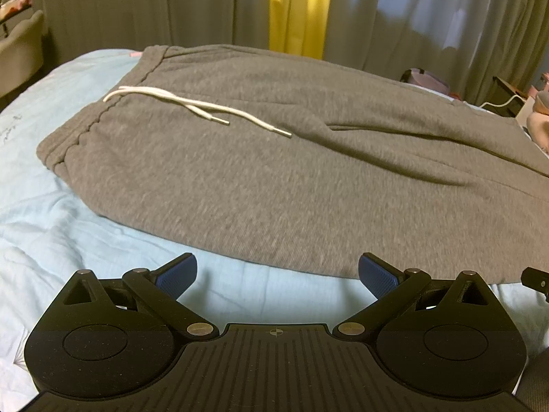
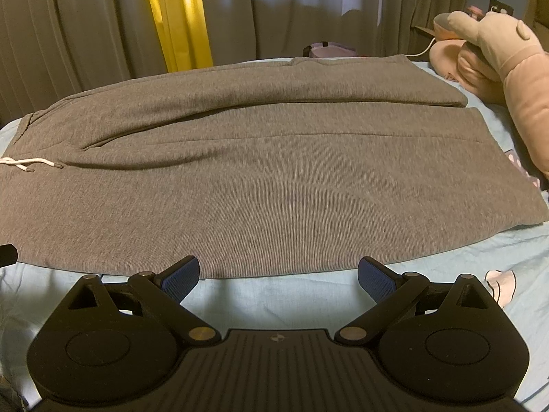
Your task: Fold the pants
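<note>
Grey sweatpants (image 1: 274, 171) lie flat on a light blue bed sheet (image 1: 68, 226), waistband to the left with a white drawstring (image 1: 192, 106) on top. In the right wrist view the pants (image 2: 274, 185) stretch across the bed, both legs running right, the far leg partly overlapping the near one. My left gripper (image 1: 277, 274) is open and empty, just short of the near edge of the pants at the waist end. My right gripper (image 2: 278, 276) is open and empty, at the near edge of the leg.
A pink plush toy (image 2: 497, 68) lies at the right end of the bed beside the leg cuffs. Grey curtains with a yellow strip (image 2: 178, 17) hang behind the bed. A chair (image 1: 20, 44) stands at the far left. The sheet (image 2: 446, 274) continues in front.
</note>
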Available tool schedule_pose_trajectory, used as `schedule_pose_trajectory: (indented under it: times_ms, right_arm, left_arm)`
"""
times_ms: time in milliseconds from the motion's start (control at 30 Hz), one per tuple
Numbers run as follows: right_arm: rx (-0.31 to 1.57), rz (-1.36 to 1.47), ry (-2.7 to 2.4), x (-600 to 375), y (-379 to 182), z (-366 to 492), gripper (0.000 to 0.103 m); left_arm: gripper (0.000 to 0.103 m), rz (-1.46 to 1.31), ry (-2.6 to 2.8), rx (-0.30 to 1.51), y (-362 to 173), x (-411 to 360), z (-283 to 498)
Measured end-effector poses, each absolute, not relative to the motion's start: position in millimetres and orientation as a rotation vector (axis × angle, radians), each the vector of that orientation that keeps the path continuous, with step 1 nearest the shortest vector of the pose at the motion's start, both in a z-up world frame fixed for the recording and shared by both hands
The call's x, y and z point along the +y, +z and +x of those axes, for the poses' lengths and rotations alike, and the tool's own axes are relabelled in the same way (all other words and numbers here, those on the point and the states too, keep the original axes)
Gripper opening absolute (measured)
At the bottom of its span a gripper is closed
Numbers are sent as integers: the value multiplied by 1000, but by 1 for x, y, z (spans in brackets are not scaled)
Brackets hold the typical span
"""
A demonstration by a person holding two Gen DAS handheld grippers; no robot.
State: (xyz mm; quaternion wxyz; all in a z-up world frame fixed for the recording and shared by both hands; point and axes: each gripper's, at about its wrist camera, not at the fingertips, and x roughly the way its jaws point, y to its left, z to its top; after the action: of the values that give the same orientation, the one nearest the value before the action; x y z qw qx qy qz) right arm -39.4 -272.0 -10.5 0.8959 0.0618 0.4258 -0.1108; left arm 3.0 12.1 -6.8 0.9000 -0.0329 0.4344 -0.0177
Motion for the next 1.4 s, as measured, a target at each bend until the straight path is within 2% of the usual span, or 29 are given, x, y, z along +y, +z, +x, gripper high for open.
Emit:
schedule_pose_trajectory:
  times_ms: [1400]
  right_arm:
    - [896, 151, -223, -274, -12, -38, 99]
  left_arm:
    - [103, -54, -36, 914, -8, 8, 4]
